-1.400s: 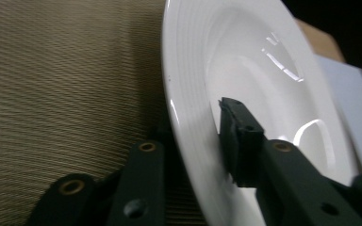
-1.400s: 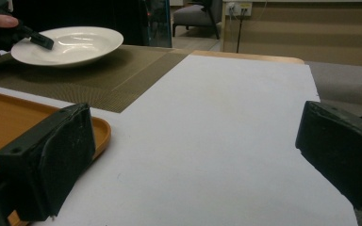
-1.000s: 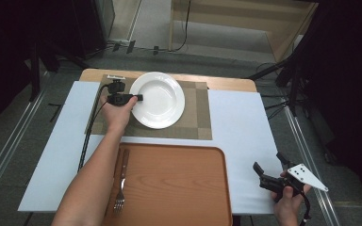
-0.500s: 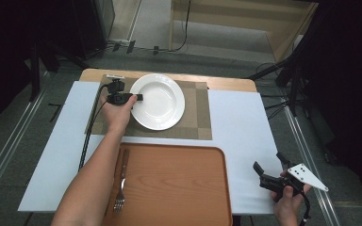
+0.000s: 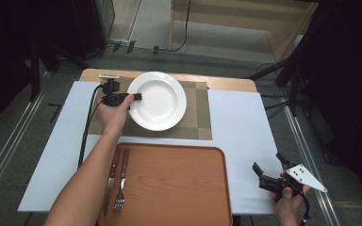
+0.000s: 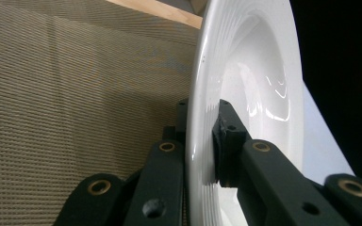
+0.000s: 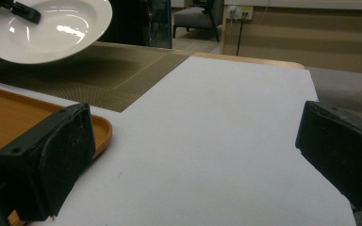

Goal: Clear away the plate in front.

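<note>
I have the left gripper [image 5: 133, 97] clamped on the left rim of the plate [image 5: 158, 100], upper centre of the high view; its jaws run in from the left, one over the rim and one under it. In the left gripper view the rim of the plate [image 6: 202, 94] stands edge-on between the two black jaws at lower centre, pads pressed on both faces, with the mat [image 6: 75, 94] spread across the left of the frame. In the right gripper view the plate [image 7: 47, 28] sits in the upper left corner, tilted and lifted off the mat [image 7: 99, 66], its shadow on the weave below. The right gripper [image 5: 269, 168] is at the lower right of the high view, off the table's edge and well apart from the plate; its jaws stand wide open with nothing between them, over the white sheet [image 7: 226, 141]. The tray [image 5: 169, 183] fills the lower centre, with a fork [image 5: 120, 181] and a knife [image 5: 111, 179] at its left edge beside my forearm. Against the frames from a second and half a second ago, I find no change: plate, both grippers and cutlery sit where they were.
</note>
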`<state>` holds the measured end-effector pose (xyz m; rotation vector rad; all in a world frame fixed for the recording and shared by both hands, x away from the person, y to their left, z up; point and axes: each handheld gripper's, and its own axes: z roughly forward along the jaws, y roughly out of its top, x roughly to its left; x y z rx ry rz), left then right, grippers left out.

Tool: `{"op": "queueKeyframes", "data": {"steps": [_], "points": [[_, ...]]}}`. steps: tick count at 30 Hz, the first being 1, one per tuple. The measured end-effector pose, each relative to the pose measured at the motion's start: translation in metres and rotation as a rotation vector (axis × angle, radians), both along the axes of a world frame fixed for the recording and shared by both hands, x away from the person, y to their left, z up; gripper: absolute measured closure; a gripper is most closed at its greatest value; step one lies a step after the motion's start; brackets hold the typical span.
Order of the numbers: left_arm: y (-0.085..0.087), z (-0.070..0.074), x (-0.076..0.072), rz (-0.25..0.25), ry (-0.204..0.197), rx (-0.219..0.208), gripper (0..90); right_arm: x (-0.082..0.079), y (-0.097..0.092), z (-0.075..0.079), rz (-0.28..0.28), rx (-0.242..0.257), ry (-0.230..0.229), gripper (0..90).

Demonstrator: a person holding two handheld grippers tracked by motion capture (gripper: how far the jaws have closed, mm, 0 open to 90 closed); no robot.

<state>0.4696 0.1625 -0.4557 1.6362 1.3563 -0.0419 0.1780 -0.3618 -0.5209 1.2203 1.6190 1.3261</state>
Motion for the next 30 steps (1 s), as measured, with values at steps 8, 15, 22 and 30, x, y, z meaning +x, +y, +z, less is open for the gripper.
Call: {"op": "queueKeyframes", "data": {"steps": [8, 15, 22, 30], "points": [[0.0, 0.007, -0.012, -0.024, -0.011, -0.015, 81.1, -0.001, -0.002, 0.0, -0.027, 0.026, -0.004, 0.0], [0.001, 0.006, -0.023, -0.044, -0.007, -0.025, 81.0, -0.001, 0.0, -0.001, -0.012, 0.013, -0.007, 0.0], [0.003, 0.007, -0.035, -0.061, -0.012, -0.039, 81.0, 0.0, 0.0, -0.001, -0.013, 0.015, -0.007, 0.0], [0.004, 0.007, -0.049, -0.097, -0.019, -0.056, 81.0, 0.0, 0.0, -0.001, -0.011, 0.011, -0.004, 0.0]]}}
